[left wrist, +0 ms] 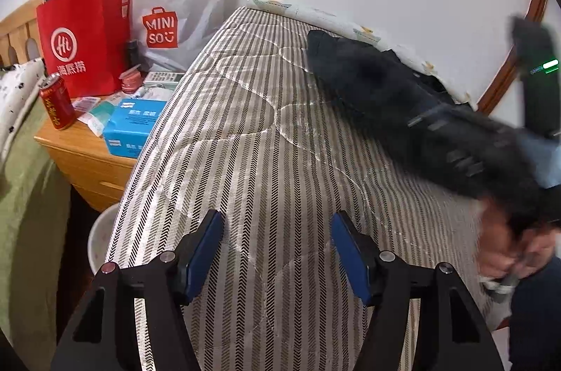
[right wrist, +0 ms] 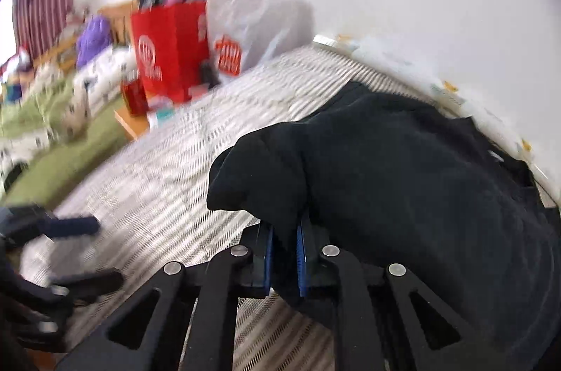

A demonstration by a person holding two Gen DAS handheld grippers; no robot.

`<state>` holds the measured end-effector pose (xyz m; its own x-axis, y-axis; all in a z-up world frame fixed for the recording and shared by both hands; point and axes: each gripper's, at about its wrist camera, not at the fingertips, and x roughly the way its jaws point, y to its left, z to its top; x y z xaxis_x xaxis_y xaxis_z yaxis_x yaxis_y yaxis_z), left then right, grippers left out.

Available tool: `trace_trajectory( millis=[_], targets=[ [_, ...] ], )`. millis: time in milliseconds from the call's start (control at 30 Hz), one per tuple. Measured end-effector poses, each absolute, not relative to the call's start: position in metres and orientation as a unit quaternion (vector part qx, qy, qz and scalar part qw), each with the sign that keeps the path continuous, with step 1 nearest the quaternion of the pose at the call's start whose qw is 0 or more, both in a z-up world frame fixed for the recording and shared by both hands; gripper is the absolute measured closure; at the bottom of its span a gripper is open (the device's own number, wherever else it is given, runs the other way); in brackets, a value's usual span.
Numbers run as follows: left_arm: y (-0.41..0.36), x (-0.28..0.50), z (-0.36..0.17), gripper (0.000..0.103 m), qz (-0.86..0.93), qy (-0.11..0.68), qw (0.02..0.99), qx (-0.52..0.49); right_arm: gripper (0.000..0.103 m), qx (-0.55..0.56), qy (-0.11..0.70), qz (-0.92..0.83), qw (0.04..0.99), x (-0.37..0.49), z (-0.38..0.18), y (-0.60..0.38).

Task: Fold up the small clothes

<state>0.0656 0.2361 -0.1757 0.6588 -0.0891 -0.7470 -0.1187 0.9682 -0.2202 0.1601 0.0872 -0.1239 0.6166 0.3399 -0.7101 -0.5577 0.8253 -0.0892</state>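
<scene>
Black garment [right wrist: 403,167] is pinched in the right gripper [right wrist: 284,251] over the bed [left wrist: 266,139]; left gripper [left wrist: 277,251] fingers stand apart, empty.

A: The dark garment [right wrist: 403,167] is looking like thick, matt cloth, soft and slightly fuzzy.

B: The bed cover [left wrist: 266,132] is showing as quilted, woven cloth with a faint sheen along its stitching.

A: The left hand-held gripper [left wrist: 277,251] is looking like matt black plastic, with blue ribbed pads [left wrist: 205,255] and shiny metal rivets.

B: The red bag [left wrist: 87,34] is reading as smooth paper, the white bag [left wrist: 182,2] as crinkled and thin.

A: The nightstand [left wrist: 84,160] is gleaming as varnished wood, the can [left wrist: 56,101] as glossy metal.
</scene>
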Motion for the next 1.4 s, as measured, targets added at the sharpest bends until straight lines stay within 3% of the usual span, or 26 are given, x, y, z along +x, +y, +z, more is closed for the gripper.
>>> trace_trajectory(
  millis=[400, 700, 967, 1100, 1200, 1233, 1400],
  targets=[
    [0.181, 0.091, -0.167, 0.041, -0.001, 0.432, 0.895, -0.109, 0.095, -0.022, 0.295, 0.17, 0.94, 0.156, -0.047, -0.067],
    [0.135, 0.101, -0.156, 0.041, -0.02, 0.427, 0.9, -0.086, 0.096, 0.041, 0.317, 0.08, 0.944, 0.148, -0.066, -0.199],
    [0.119, 0.109, -0.155, 0.041, -0.024, 0.429, 0.9, -0.075, 0.094, 0.073, 0.373, 0.061, 0.923, 0.149, -0.113, -0.244],
    [0.12, 0.107, -0.16, 0.041, -0.017, 0.431, 0.899, -0.071, 0.084, 0.071, 0.373, 0.057, 0.923, 0.144, -0.113, -0.244],
    [0.125, 0.104, -0.162, 0.041, -0.018, 0.43, 0.9, -0.073, 0.057, 0.068, 0.375, 0.035, 0.924, 0.143, -0.109, -0.246],
    [0.127, 0.104, -0.163, 0.041, -0.016, 0.429, 0.9, -0.071, 0.053, 0.069, 0.372, 0.03, 0.925, 0.142, -0.108, -0.246],
    [0.136, 0.1, -0.169, 0.041, -0.004, 0.425, 0.902, -0.07, 0.046, 0.077, 0.38, 0.014, 0.922, 0.138, -0.108, -0.251]
  ],
)
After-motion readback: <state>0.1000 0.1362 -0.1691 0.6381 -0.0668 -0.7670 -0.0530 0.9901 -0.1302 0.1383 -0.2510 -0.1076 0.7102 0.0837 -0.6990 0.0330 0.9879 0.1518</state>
